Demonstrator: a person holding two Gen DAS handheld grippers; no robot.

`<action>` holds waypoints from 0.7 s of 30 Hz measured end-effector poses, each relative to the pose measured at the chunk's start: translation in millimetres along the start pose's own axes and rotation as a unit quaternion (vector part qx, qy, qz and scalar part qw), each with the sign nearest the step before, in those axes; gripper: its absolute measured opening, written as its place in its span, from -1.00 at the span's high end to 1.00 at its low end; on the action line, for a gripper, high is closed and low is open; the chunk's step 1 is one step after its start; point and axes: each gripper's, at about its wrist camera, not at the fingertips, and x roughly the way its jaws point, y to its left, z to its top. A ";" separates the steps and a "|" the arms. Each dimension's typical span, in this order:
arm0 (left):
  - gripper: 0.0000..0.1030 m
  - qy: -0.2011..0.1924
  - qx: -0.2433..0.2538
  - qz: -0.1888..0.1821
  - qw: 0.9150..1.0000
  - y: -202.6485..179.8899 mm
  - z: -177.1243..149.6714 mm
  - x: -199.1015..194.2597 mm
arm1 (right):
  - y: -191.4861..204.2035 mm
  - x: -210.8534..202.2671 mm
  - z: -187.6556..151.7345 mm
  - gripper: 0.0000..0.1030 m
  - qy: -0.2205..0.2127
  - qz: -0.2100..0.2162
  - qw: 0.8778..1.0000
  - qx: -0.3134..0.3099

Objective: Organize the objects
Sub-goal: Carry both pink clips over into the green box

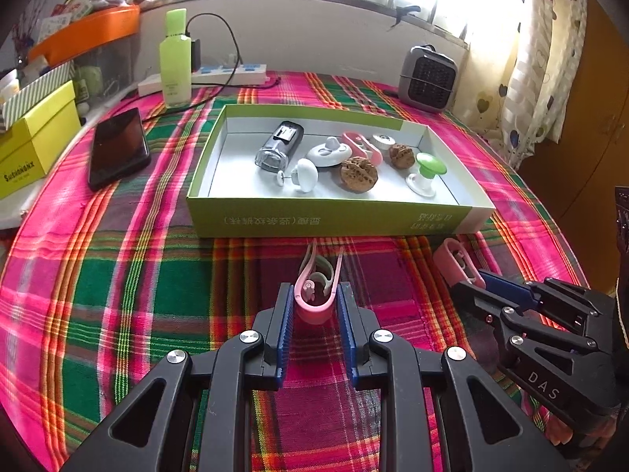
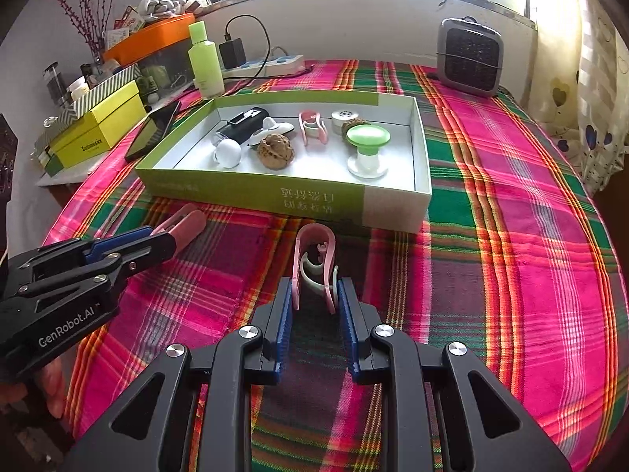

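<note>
My left gripper (image 1: pixel 315 291) is shut on a pink clip (image 1: pixel 314 312) that stands just above the plaid cloth, in front of the green and white box (image 1: pixel 314 218). To its right, the right gripper (image 1: pixel 471 281) is shut on a second pink clip (image 1: pixel 448 261). In the right wrist view that clip (image 2: pixel 314 229) sits between the blue pads of the right gripper (image 2: pixel 315 283), and the left gripper (image 2: pixel 163 236) holds its clip (image 2: pixel 192 222) at the left. The box (image 2: pixel 255 192) holds several small items: a black and clear device, white pieces, two walnuts, a green knob and another pink clip.
A black phone (image 1: pixel 118 149) lies left of the box, with a green bottle (image 1: pixel 175 59) and a power strip (image 1: pixel 220 76) behind it. A grey heater (image 1: pixel 428 76) stands at the back right. Yellow box (image 1: pixel 35 141) and orange tray (image 1: pixel 86 31) crowd the left edge.
</note>
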 end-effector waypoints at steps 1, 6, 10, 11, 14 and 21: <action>0.60 0.001 0.002 -0.001 1.000 -0.6 0.1 1.2 | -0.1 0.0 0.1 0.54 0.000 0.001 1.000 0.001; 0.61 -0.008 -0.004 -0.010 1.000 3.0 0.5 -2.0 | 0.9 -1.2 1.5 0.54 -0.003 0.009 1.000 0.002; 0.61 -0.014 -0.007 -0.005 1.000 8.3 3.2 -6.7 | 2.0 -3.9 1.8 0.54 -0.010 0.017 1.000 0.002; 0.61 -0.016 -0.007 -0.004 1.000 9.0 3.7 -7.8 | 2.3 -4.7 2.1 0.54 -0.013 0.021 1.000 0.002; 0.61 -0.020 -0.008 -0.003 1.000 11.4 5.3 -10.9 | 3.1 -6.9 3.3 0.54 -0.019 0.030 0.999 0.002; 0.61 -0.030 -0.007 -0.003 1.000 12.9 12.2 -18.0 | 5.6 -15.0 9.0 0.54 -0.038 0.037 0.999 -0.002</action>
